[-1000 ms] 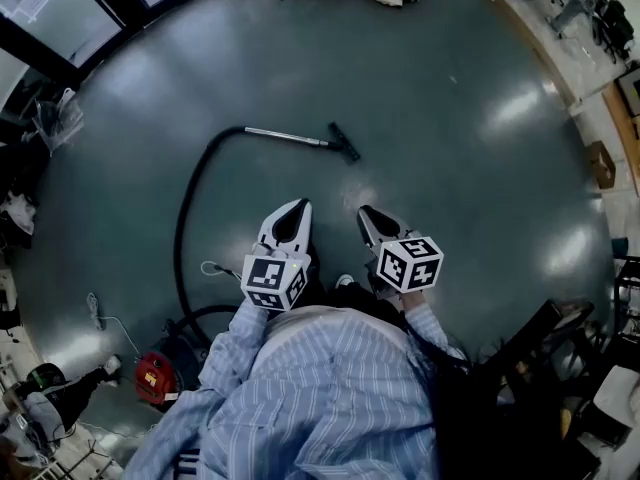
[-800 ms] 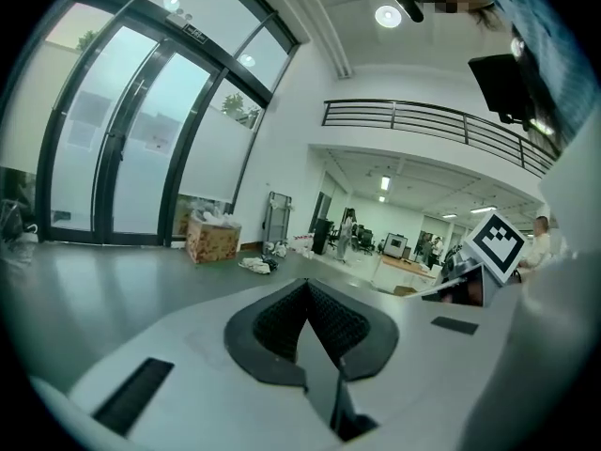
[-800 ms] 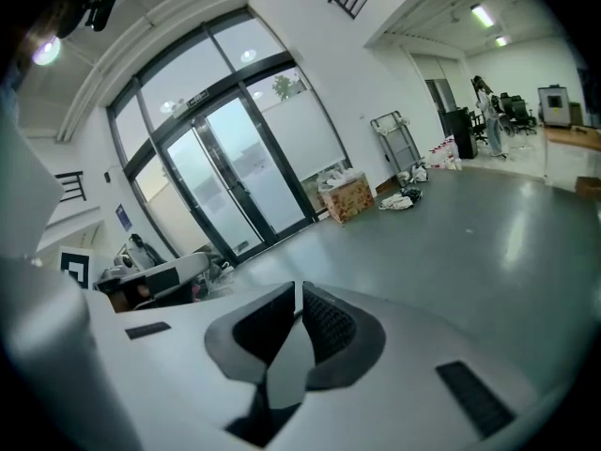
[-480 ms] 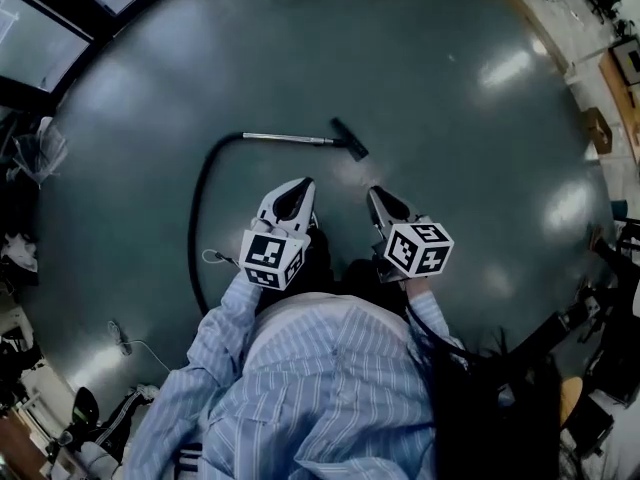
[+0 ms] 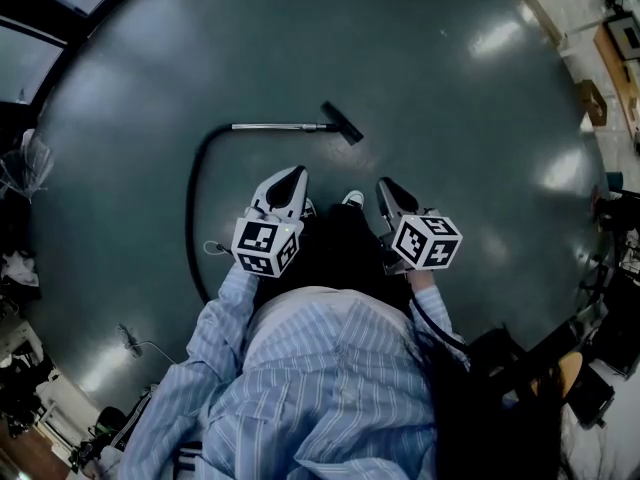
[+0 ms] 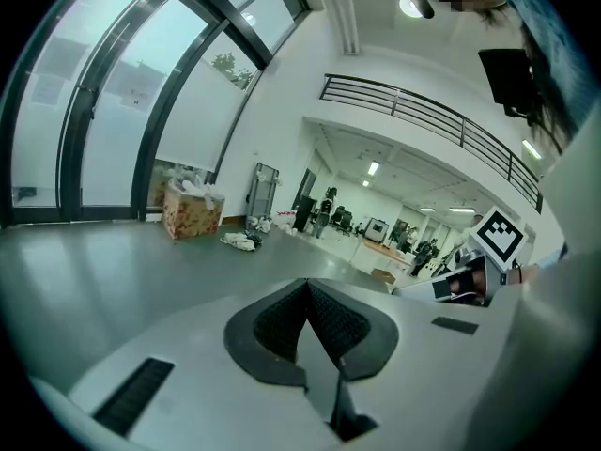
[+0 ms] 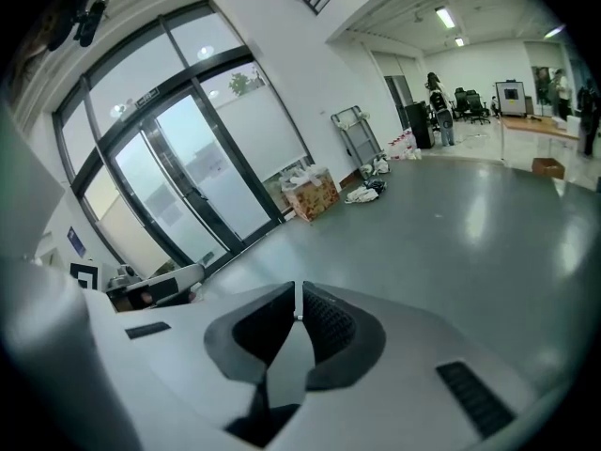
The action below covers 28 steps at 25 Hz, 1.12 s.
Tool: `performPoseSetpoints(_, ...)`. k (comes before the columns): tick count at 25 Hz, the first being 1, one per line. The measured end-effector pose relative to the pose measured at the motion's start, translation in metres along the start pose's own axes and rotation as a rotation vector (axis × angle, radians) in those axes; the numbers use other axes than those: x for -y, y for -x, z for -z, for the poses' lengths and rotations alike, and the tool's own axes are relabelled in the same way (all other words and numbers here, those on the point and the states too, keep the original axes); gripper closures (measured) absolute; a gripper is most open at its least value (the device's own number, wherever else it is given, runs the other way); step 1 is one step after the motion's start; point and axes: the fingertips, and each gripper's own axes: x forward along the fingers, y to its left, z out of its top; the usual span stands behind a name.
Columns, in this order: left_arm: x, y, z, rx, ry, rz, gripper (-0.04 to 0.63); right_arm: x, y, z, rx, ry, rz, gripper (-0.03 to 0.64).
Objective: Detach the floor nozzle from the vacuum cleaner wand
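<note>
On the grey floor ahead of me lies the vacuum's metal wand, with the black floor nozzle on its right end and a black hose curving back from its left end. My left gripper and right gripper are held side by side in front of my body, short of the wand and touching nothing. Both are shut and empty: in the left gripper view the fingertips meet, and in the right gripper view the fingertips meet too. Neither gripper view shows the vacuum.
My shoe shows between the grippers. A cable lies on the floor at the left. A cardboard box and a heap of cloth sit by the glass doors. Desks and people stand far across the hall.
I have stepped closer to the wand, which now lies nearer in the head view. Both grippers have moved forward with me and stayed shut. The red vacuum body has left the view.
</note>
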Motion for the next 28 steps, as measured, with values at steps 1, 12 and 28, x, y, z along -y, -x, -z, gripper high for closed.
performPoseSetpoints(1, -0.001, -0.005, 0.0, -0.008, -0.004, 0.0, 0.589, 0.006, -0.002, -0.001, -0.005, -0.006, 0.004, 0.588)
performPoseSetpoints(12, -0.041, -0.074, -0.015, -0.065, -0.026, -0.082, 0.589, 0.043, -0.06, -0.051, -0.065, -0.011, -0.034, 0.588)
performPoseSetpoints(28, -0.105, -0.233, 0.043, -0.172, -0.123, -0.18, 0.588, 0.176, -0.197, -0.047, -0.211, 0.077, -0.13, 0.586)
